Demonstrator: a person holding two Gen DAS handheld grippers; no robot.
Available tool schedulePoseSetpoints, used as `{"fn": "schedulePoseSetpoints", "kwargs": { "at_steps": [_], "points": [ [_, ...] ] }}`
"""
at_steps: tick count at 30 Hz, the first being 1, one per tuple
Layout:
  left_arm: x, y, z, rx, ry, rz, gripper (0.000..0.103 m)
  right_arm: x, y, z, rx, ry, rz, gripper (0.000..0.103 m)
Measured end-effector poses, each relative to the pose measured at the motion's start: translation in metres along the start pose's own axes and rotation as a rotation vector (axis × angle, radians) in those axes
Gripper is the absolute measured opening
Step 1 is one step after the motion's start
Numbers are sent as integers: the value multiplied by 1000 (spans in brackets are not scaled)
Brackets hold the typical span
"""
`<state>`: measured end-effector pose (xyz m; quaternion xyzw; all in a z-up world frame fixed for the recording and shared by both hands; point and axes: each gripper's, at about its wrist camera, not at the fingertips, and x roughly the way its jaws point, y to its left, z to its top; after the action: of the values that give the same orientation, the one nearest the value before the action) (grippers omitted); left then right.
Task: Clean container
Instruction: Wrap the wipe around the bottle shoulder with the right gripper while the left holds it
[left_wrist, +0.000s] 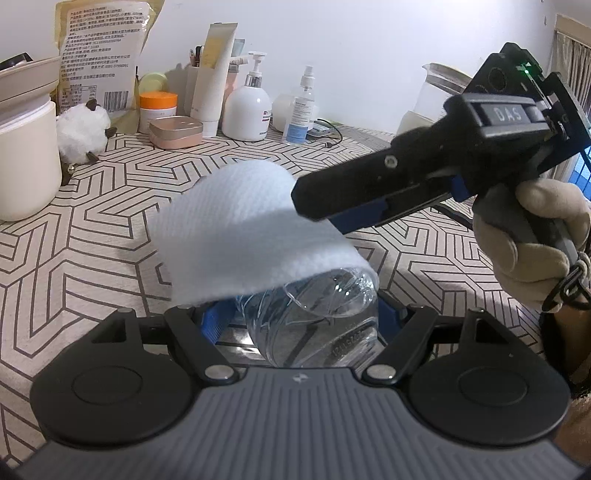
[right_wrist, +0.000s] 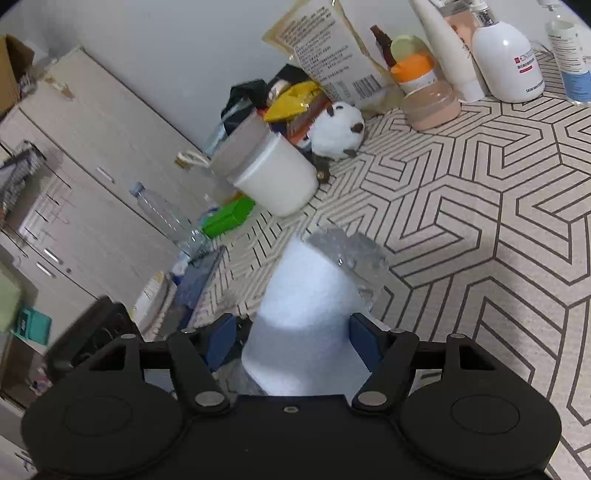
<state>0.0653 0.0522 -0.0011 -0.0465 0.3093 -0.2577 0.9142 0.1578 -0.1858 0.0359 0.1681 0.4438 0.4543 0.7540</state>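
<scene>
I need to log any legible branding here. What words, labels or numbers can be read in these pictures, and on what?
"DAS": on the right gripper, white letters on its black body.
"SKIN": bottom line of the white pump bottle; the rest of its red-marked label is too small.
Food pouch: dense printed text and a barcode, too small to read.
Spray bottle: label blurred.
Clear plastic bottle: stamped digits, illegible.

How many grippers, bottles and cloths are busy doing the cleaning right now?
Black two-finger grippers: 2, the left gripper and the right gripper
Clear plastic bottle: 1
White textured cloth: 1
Total: 4
</scene>
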Motion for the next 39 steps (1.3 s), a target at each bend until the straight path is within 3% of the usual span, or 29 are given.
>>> {"fn": "schedulePoseSetpoints", "kwargs": {
  "at_steps": [4, 9, 35, 39],
  "points": [
    [-1, 14, 0, -1, 1, -2, 77, 0, 0, 1, 2, -15, 5, 74],
    [0, -1, 0, -2, 2, -6, 78, -3, 5, 0, -11, -29, 25, 76],
    [1, 8, 2, -2, 2, -3, 78, -4, 13, -3, -52, -27, 30, 76],
    [1, 15, 2, -1, 2, -2, 79, -4, 18, -2, -109, -17, 34, 76]
  ]
}}
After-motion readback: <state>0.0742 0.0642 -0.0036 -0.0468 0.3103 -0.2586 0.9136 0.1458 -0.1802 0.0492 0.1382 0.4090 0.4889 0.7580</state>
